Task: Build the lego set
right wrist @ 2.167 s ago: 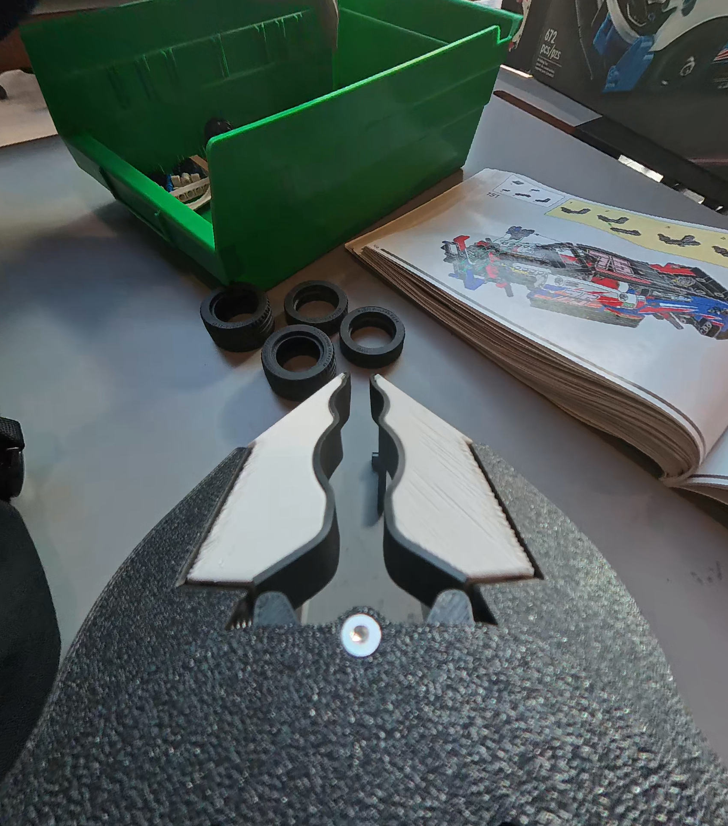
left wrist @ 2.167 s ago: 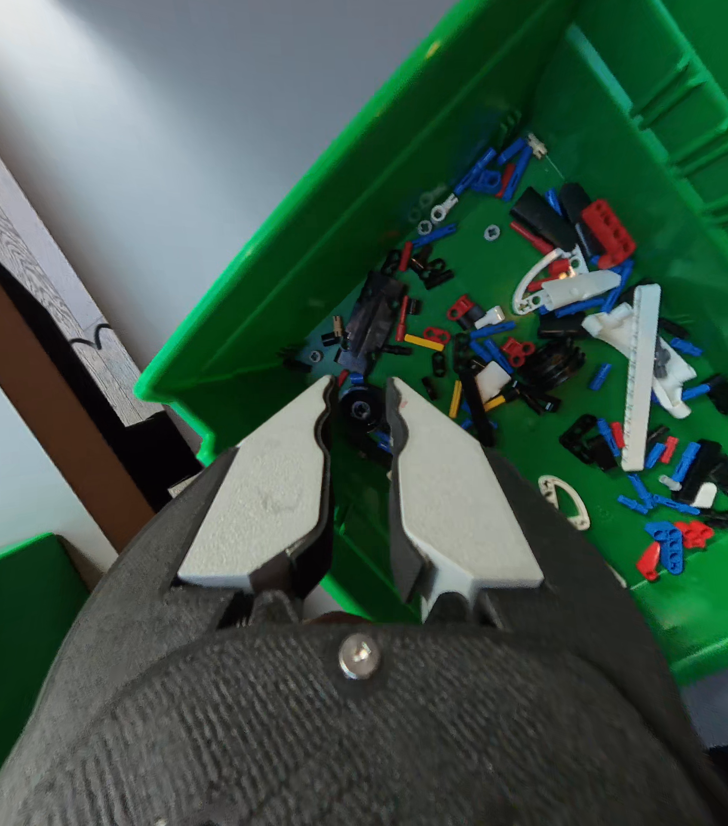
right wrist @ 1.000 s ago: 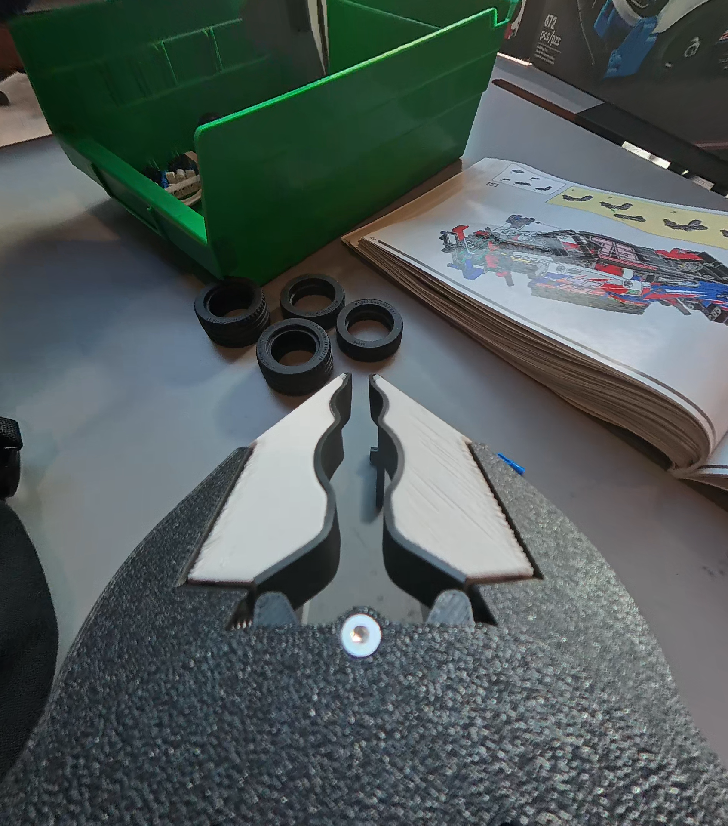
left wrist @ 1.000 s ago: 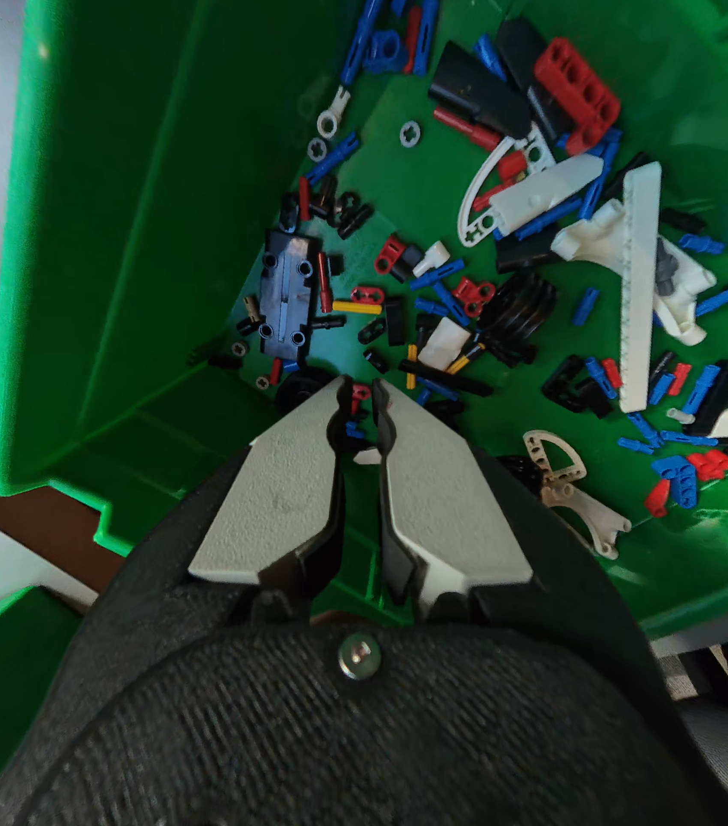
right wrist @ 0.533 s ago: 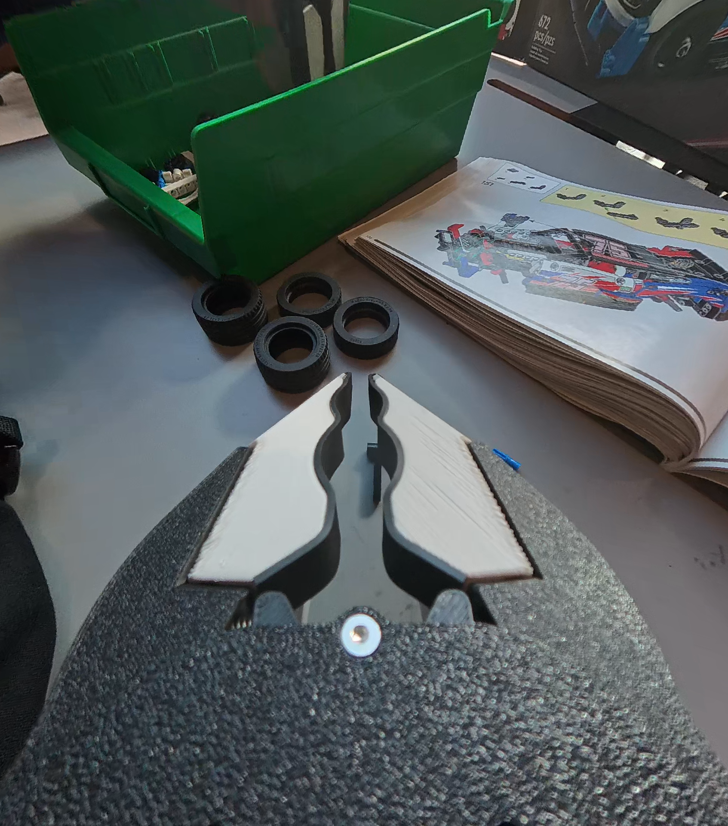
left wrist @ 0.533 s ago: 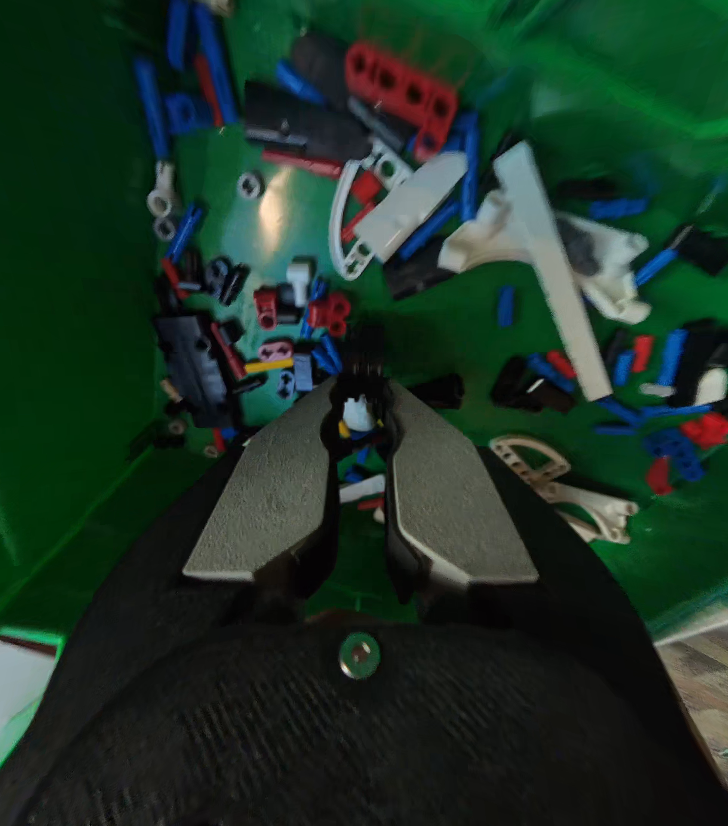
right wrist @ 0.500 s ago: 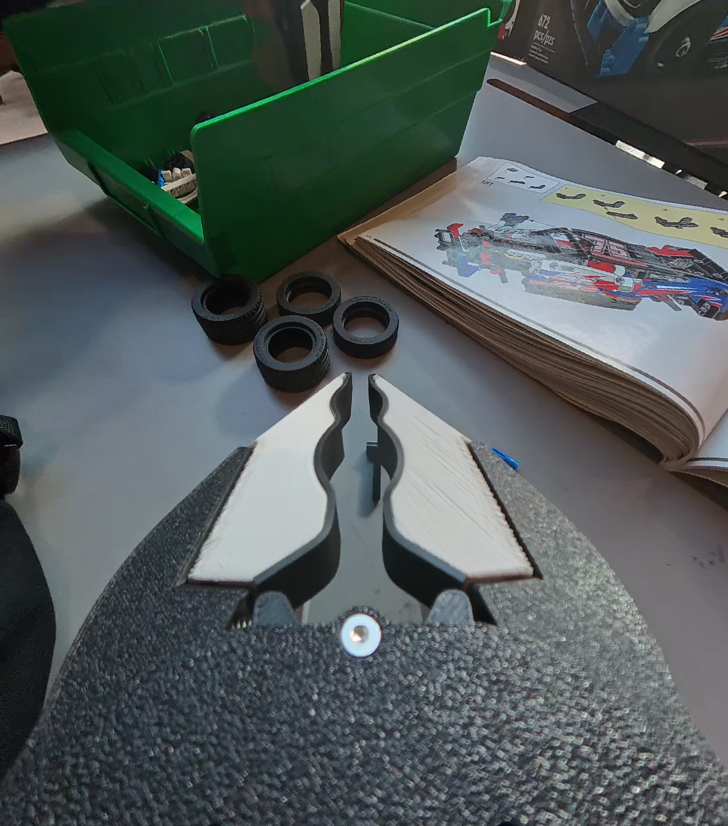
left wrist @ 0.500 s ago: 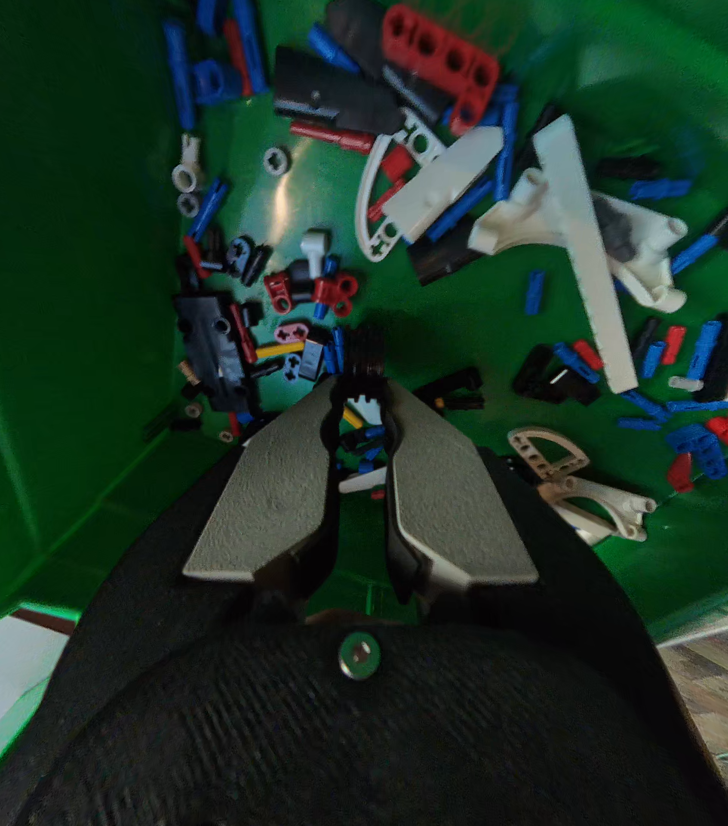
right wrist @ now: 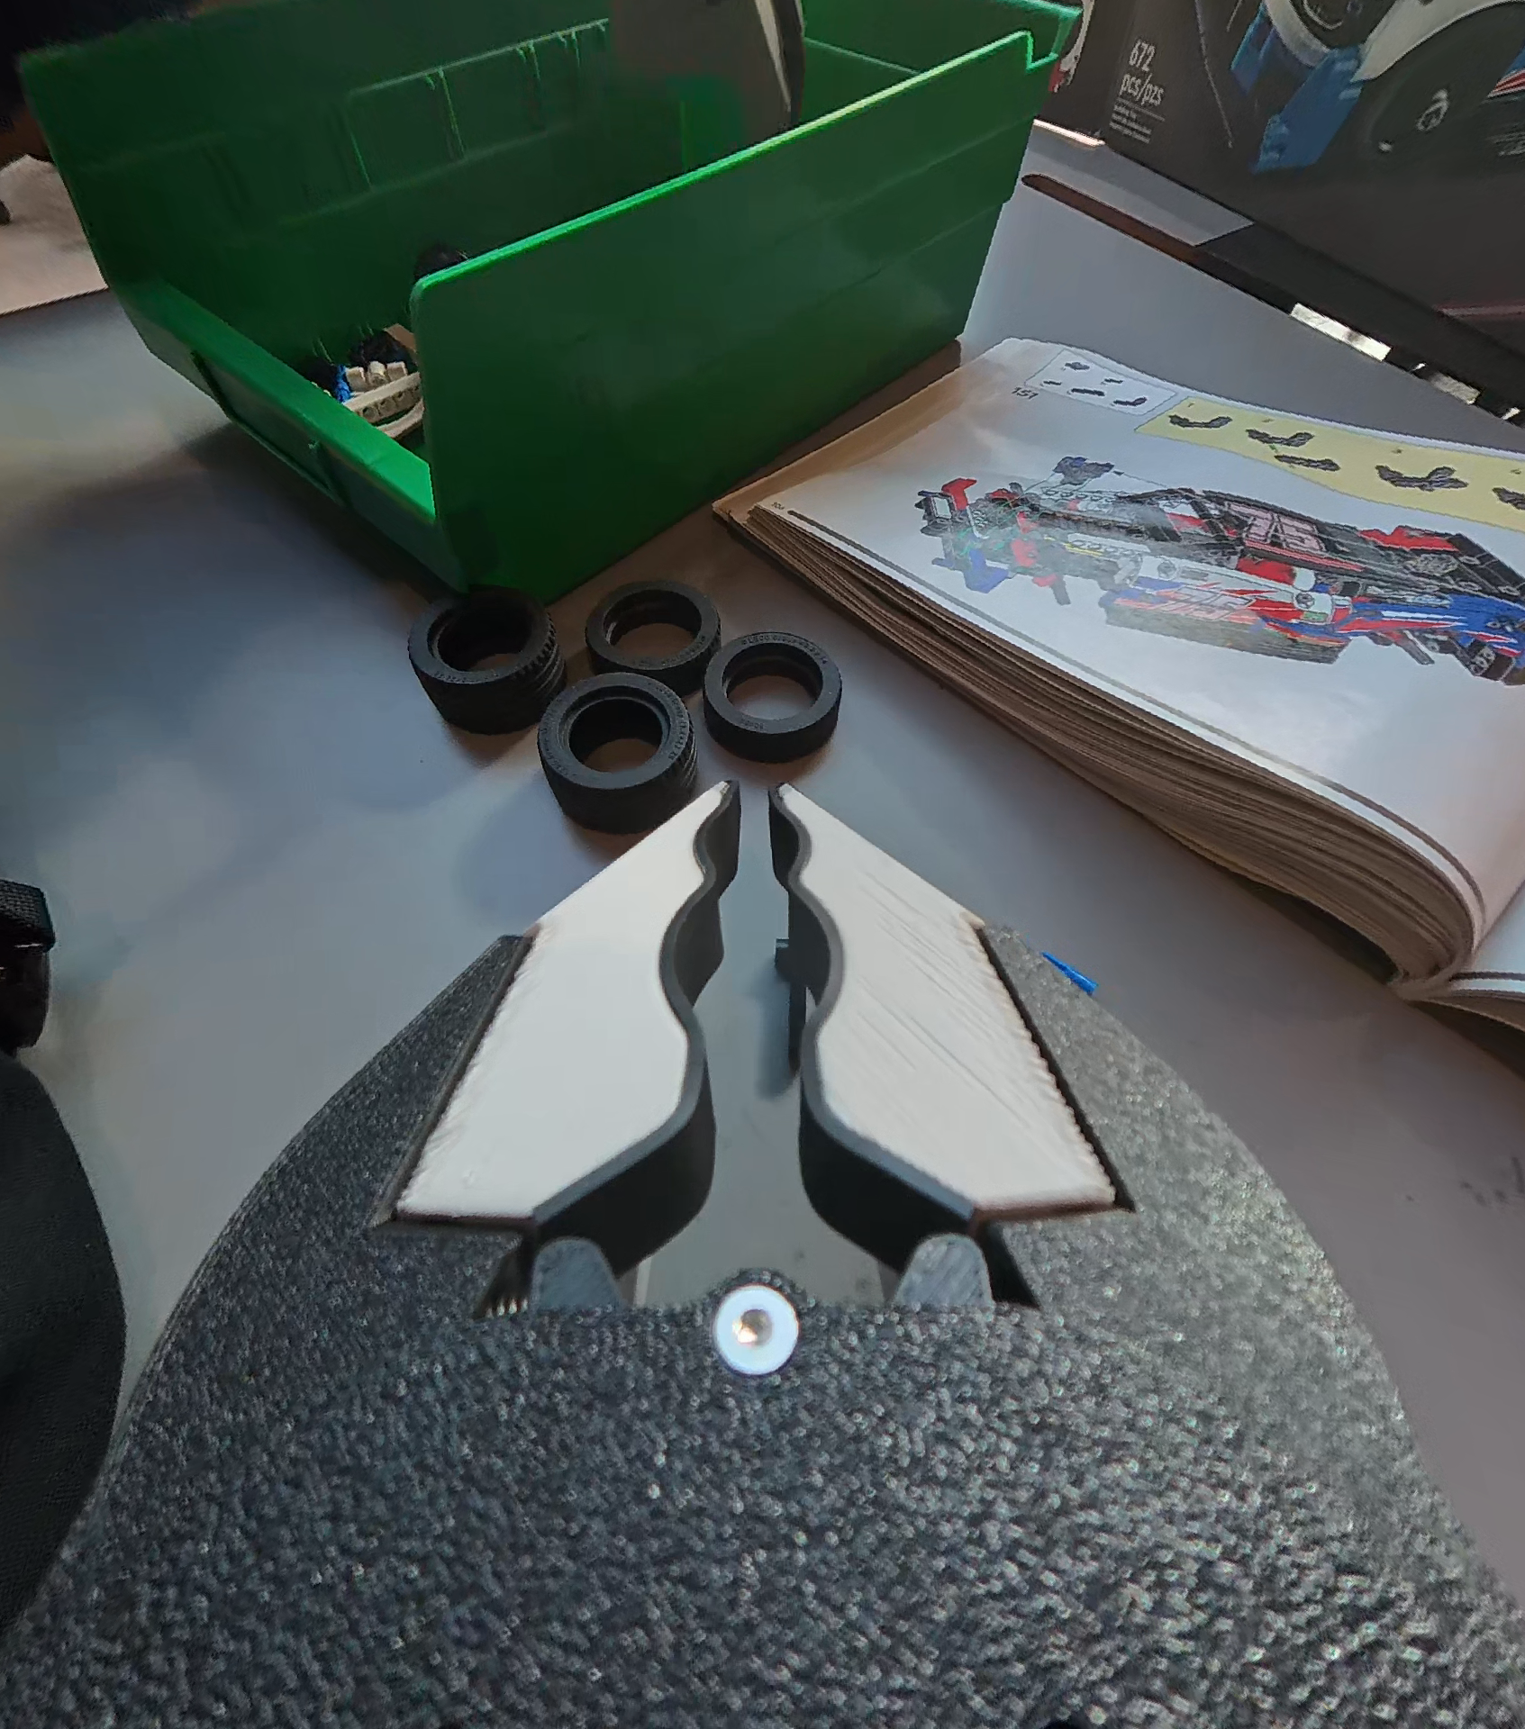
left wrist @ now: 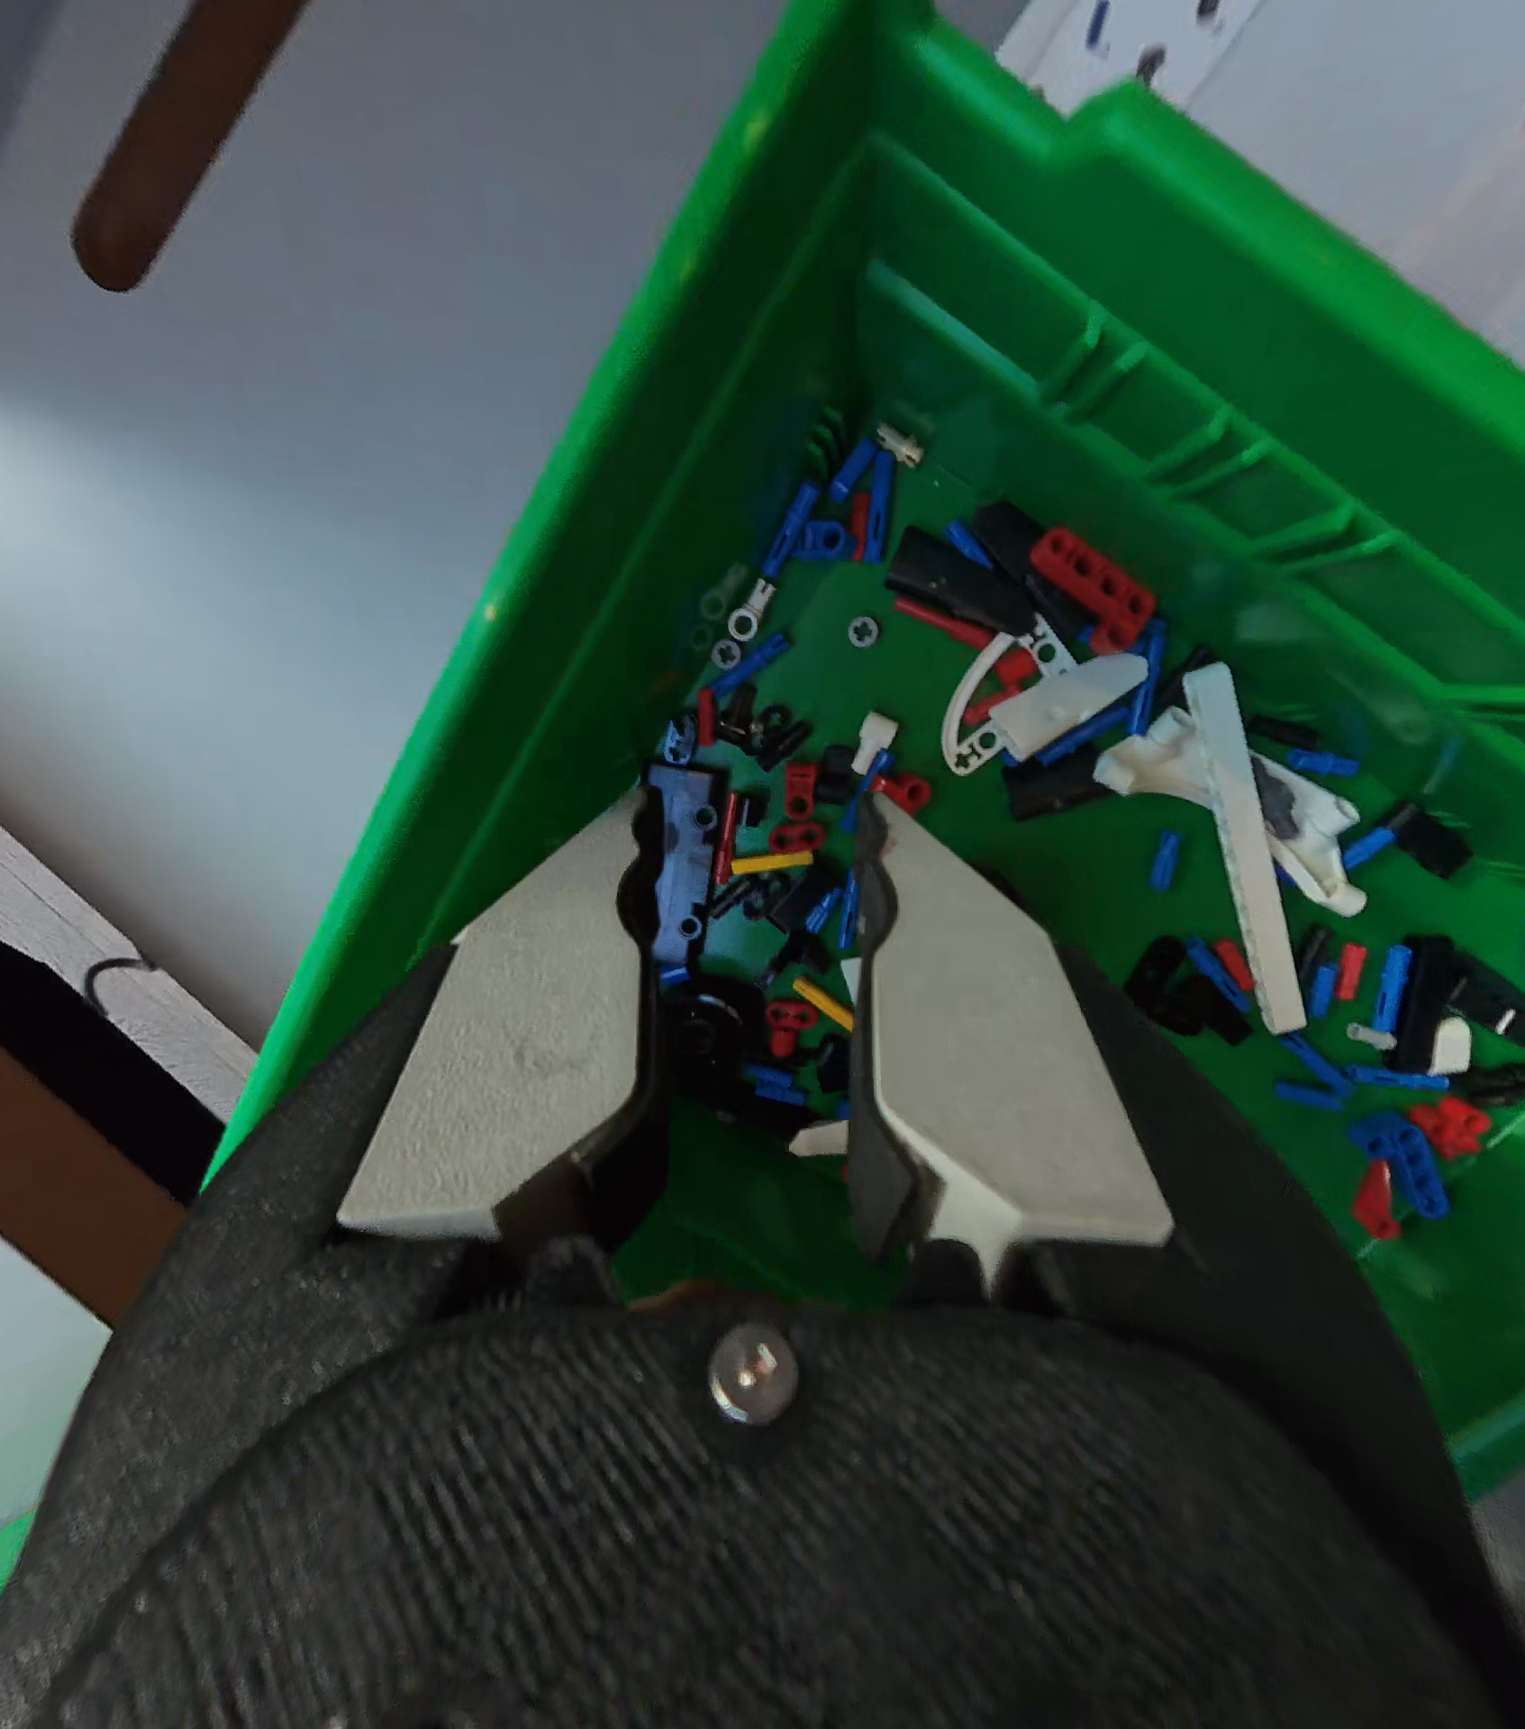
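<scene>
Left hand-held gripper (left wrist: 754, 809): spread above green bin (left wrist: 609, 599), poised to pick loose pieces. Right hand-held gripper (right wrist: 754, 795): nearly pressed together, empty, four tyres (right wrist: 618, 762) staged at 12 o'clock.

Left wrist view: steeply down from above and close, into the open green plastic bin (left wrist: 571, 599) of small loose bricks, far corner at 12 o'clock. Right wrist view: low over the grey tabletop (right wrist: 206, 748), forward, same green plastic bin (right wrist: 702, 374) farther off at 11 o'clock. Shared: that bin.
</scene>
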Motion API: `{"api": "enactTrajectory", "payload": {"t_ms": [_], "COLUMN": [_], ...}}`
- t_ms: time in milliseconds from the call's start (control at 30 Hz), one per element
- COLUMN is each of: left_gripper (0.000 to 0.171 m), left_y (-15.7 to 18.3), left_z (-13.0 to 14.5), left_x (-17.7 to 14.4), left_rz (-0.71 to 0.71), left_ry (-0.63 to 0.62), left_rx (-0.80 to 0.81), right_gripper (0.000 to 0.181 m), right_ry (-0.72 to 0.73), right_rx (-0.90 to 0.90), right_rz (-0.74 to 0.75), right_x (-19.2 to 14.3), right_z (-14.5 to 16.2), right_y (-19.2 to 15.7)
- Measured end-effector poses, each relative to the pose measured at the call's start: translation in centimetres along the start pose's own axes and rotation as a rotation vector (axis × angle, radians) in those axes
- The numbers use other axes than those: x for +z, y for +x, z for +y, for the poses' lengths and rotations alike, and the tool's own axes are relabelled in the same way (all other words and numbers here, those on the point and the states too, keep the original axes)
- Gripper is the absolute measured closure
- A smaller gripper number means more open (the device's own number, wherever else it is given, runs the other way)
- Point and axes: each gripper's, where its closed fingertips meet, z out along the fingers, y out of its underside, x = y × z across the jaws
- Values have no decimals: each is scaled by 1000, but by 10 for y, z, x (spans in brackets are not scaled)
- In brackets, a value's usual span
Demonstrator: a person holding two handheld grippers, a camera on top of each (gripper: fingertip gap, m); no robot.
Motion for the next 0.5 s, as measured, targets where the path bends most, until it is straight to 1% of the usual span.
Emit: {"api": "enactTrajectory", "payload": {"t_ms": [67,100,167,200,267,300,333,400,467,500], "left_gripper": [130,133,138,137,133,133,135,136,137,132], "left_y": [-8,-12,-14,-13,-8,-9,-11,-8,-13,-16], "left_z": [-12,-16,-20,-21,-14,-10,-7,2,10,15], "left_x": [-5,-7,-10,-11,-10,-9,-9,-6,-2,1], "left_rz": [-9,-11,10,21,50,38,21,30,-17,-43], "left_ry": [64,84,102,109,76,60,47,-2,-43,-72], "left_rx": [-65,-94,-135,-147,-133,-126,-124,-116,-109,-106], "right_gripper": [176,176,176,176,176,176,176,176,176,176], "right_ry": [-3,-4,-11,-14,-19,-22,-26,-33,-41,-45], "right_rx": [3,-1,-9,-12,-14,-16,-18,-20,-24,-31], "right_rz": [-2,-2,-3,-3,-2,-1,1,1,-4,-6], "right_x": [1,1,2,2,3,3,3,4,7,8], "right_z": [0,0,-1,-1,-2,-3,-3,-4,-7,-9], "right_y": [-1,-1,-3,-3,-3,-3,-3,-4,-6,-8]}}
